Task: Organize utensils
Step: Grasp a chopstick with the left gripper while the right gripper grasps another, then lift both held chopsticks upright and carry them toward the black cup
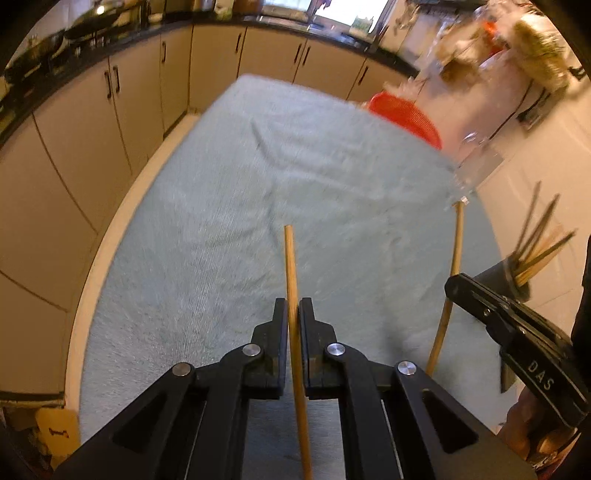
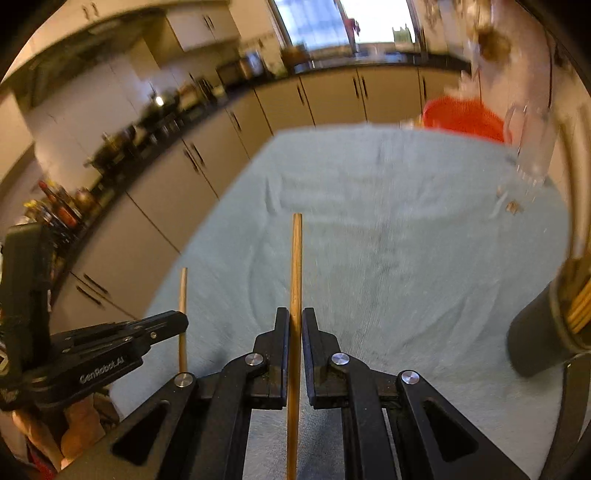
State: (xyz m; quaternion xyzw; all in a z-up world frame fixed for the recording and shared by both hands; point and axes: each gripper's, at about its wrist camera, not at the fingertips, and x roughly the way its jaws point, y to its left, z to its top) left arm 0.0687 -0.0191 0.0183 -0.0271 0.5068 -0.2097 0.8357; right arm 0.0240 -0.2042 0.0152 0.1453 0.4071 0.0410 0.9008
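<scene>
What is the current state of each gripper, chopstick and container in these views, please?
left gripper: shut on a chopstick.
right gripper: shut on a second chopstick.
dark holder: on the cloth, tilted, chopsticks inside.
glass: upright, looks empty.

Cloth: the pale blue towel (image 1: pixel 332 192) covers my table, creased toward the far end.
Bowl: a red bowl (image 2: pixel 463 117) sits at the towel's far right corner (blurred in both my views).
Glass: a clear glass (image 2: pixel 532 147) stands just beside it.
Cabinets: beige cabinets (image 1: pixel 92 122) with dark handles run under a black counter (image 2: pixel 369 64).
Window: a bright window (image 2: pixel 343 22) above the counter.
</scene>
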